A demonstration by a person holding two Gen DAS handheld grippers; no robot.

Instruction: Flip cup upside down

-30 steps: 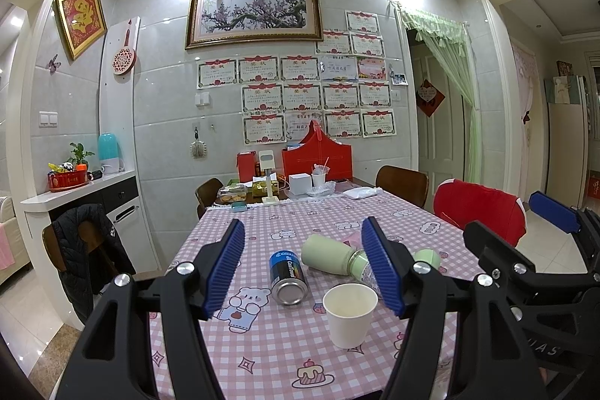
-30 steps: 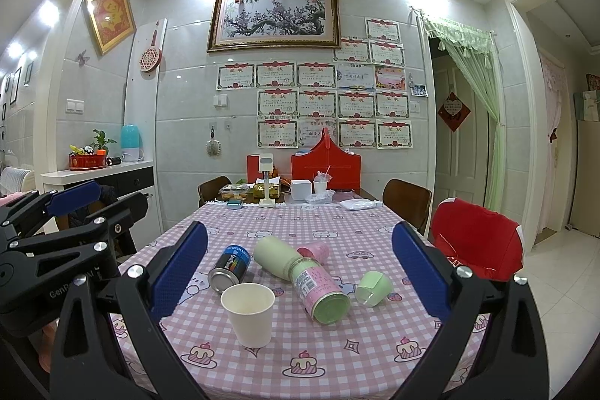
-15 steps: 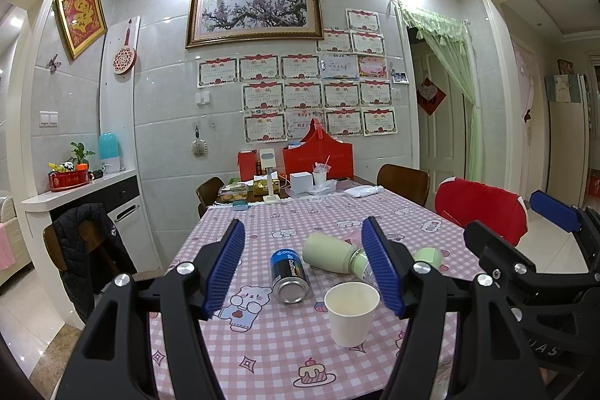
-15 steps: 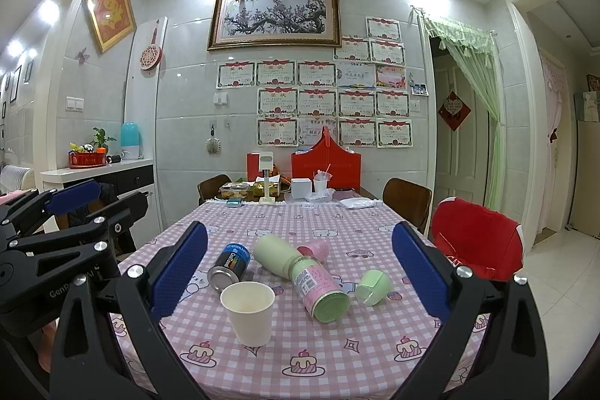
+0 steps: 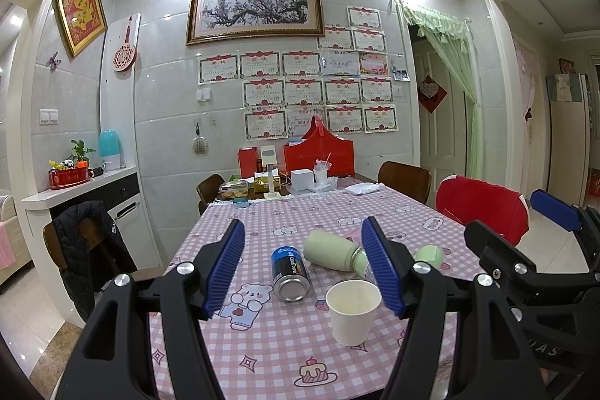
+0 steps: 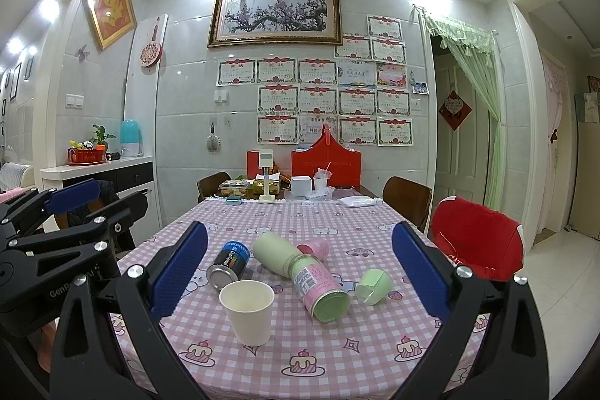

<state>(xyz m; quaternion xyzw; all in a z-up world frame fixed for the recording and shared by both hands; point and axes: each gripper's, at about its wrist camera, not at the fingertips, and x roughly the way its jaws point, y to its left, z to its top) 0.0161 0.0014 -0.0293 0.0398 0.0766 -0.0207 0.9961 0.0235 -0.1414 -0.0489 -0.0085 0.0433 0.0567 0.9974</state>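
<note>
Left gripper (image 5: 305,268) is hanging with jaws apart above the near table edge; the paper cup (image 5: 352,312) is standing upright just beside its right finger.

Right gripper (image 6: 300,272) is spread wide; the cup (image 6: 249,310) is sitting left of the bottle (image 6: 300,274). A hard squeeze risks crushing it, or nudging the can (image 6: 228,263).

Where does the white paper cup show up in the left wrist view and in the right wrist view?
Left wrist view: the white paper cup stands upright right of centre, low, beside the right finger's blue pad.
Right wrist view: it stands left of centre, low, nearer the left finger.
Shared landmark: the blue can lying on its side just behind and left of the cup in both views.
</note>
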